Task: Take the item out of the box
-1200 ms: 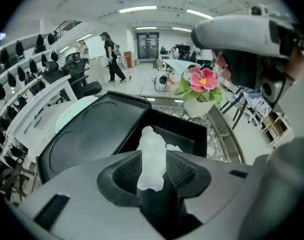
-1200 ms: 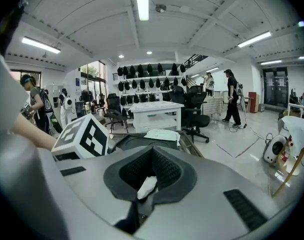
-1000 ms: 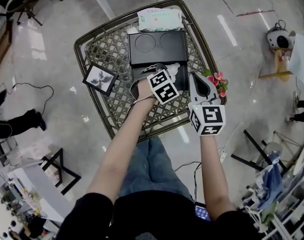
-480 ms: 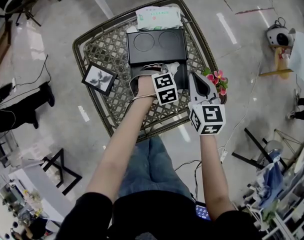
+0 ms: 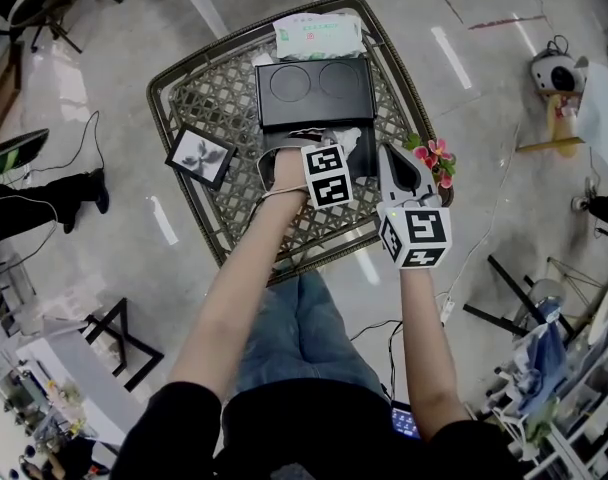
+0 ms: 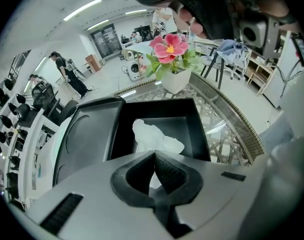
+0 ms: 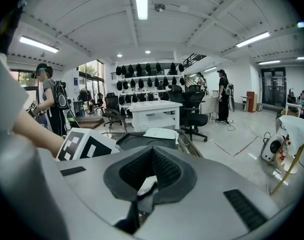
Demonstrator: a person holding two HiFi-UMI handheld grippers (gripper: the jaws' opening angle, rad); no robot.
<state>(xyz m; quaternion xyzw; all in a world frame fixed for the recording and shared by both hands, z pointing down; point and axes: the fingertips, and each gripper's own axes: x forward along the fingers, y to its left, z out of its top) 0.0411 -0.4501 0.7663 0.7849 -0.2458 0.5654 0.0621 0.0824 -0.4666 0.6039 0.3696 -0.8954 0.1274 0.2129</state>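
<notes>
An open black box (image 5: 365, 158) sits on the wicker table, its lid (image 5: 314, 93) laid flat behind it. A crumpled white item (image 6: 155, 138) lies inside the box; in the head view the white item (image 5: 350, 137) shows just past my left gripper (image 5: 319, 140). In the left gripper view my left gripper (image 6: 154, 155) is shut, its pads pinching the item's near edge. My right gripper (image 5: 389, 153) hovers beside the box's right side, apart from it. In the right gripper view the right gripper (image 7: 152, 150) has its jaws together with nothing held.
A potted pink flower (image 5: 433, 158) stands at the table's right edge, close to my right gripper. A tissue pack (image 5: 319, 36) lies behind the lid and a small framed picture (image 5: 199, 156) at the left. A bystander's legs (image 5: 44, 203) are on the floor at left.
My left gripper has straightened slightly over the box. The right gripper has stayed in place. The bystander's legs at the left have come further into view.
</notes>
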